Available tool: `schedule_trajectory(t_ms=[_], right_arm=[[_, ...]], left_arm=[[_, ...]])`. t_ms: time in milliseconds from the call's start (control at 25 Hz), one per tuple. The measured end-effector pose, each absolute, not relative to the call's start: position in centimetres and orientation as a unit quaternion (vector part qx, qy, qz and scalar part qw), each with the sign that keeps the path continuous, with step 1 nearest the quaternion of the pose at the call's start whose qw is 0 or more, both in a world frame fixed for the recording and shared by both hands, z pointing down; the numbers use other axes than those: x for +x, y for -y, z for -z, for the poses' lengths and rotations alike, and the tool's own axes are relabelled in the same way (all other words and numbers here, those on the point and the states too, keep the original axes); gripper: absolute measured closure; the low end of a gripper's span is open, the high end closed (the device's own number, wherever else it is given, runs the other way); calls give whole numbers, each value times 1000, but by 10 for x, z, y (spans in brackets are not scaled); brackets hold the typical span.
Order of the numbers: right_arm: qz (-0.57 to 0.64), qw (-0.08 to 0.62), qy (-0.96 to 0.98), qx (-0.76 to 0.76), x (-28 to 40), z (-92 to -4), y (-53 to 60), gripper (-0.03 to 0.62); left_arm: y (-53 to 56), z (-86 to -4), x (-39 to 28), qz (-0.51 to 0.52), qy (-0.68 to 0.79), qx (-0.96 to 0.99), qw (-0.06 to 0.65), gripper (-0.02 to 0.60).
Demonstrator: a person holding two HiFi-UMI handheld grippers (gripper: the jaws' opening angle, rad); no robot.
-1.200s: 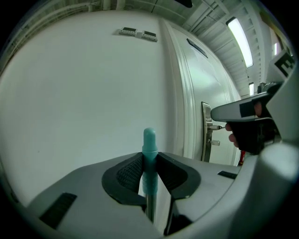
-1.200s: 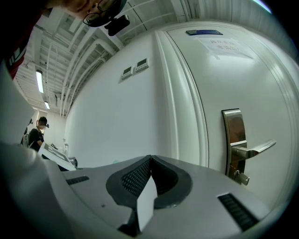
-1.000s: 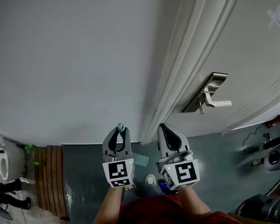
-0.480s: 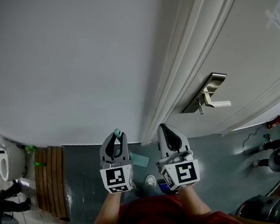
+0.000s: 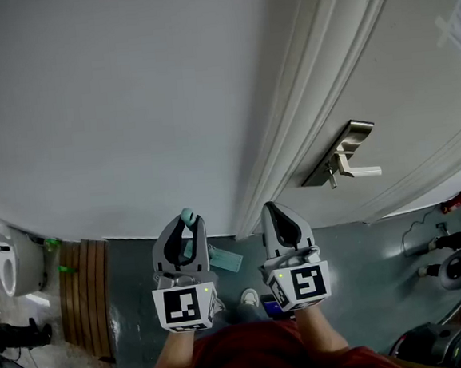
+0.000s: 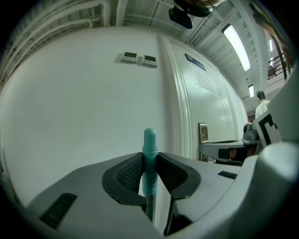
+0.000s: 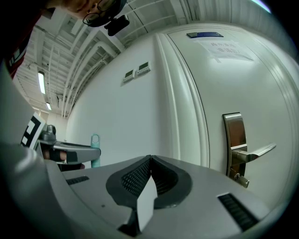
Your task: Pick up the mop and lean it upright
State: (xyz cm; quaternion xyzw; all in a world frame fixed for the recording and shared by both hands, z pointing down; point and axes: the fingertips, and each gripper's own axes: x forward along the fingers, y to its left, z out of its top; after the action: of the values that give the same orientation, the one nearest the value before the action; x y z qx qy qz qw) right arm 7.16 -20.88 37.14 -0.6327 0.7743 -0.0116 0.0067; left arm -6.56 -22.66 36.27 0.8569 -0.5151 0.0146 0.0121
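Left tool [image 5: 187,223] clamped on teal grip of mop handle [image 6: 149,148], tip poking above pads; handle upright, close before white wall [image 5: 128,108]; right tool [image 7: 150,161] level beside it, jaws pressed together, nothing between, facing door [image 5: 413,75]; teal slab [image 5: 225,260] on grey floor [image 5: 136,292] below, probably mop's head.

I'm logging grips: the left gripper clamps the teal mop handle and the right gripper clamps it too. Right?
Only the left gripper clamps the teal mop handle; the right gripper is shut on nothing, as the right gripper view shows.
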Motion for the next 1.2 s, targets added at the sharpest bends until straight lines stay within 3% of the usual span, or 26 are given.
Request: schedule_trajectory(t_ms=[360,1200], right_arm=[[3,19,-777,-629,67,-359,209,577],[5,19,-778,-628,69,-361,211,577]], left_arm=[[225,-313,-79,8,519,855,-5,477],[224,-314,-81,17,525,851,-3,477]])
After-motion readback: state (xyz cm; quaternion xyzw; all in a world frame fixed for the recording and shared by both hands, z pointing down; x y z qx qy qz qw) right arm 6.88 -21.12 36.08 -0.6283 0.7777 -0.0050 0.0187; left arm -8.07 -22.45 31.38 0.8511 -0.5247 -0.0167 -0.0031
